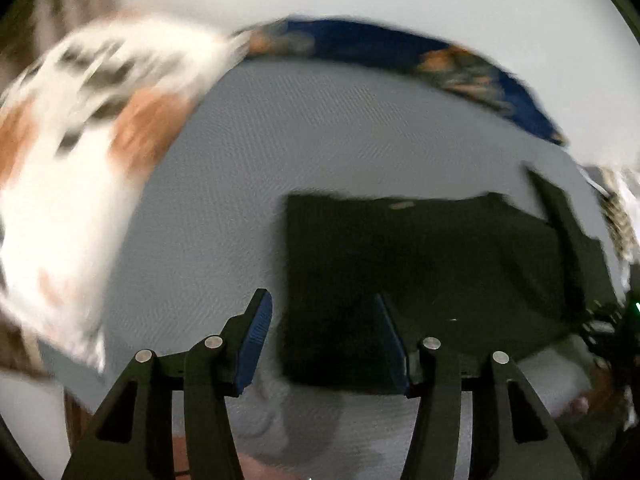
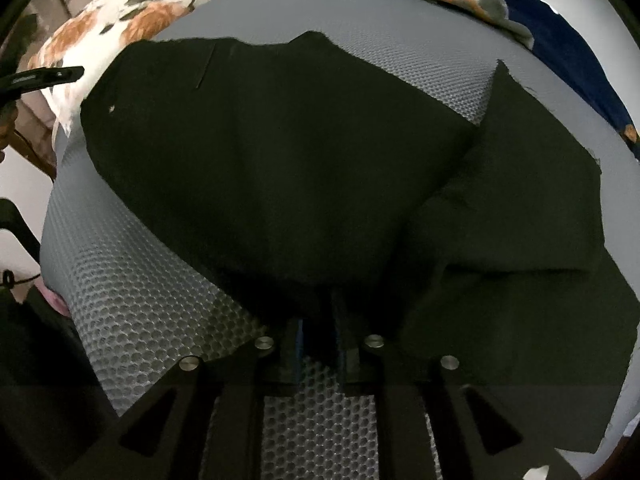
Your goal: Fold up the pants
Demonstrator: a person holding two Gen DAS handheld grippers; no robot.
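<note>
Two grippers angled downward: left gripper (image 1: 324,336) released above black pants (image 1: 420,264); right gripper (image 2: 320,336) clenched on pants fabric, lower centre.

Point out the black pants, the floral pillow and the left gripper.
black pants (image 2: 280,168), right wrist view, middle of the folded panel.
floral pillow (image 2: 132,12), right wrist view, its white printed face.
left gripper (image 1: 322,340), left wrist view, midway between its fingertips.
</note>
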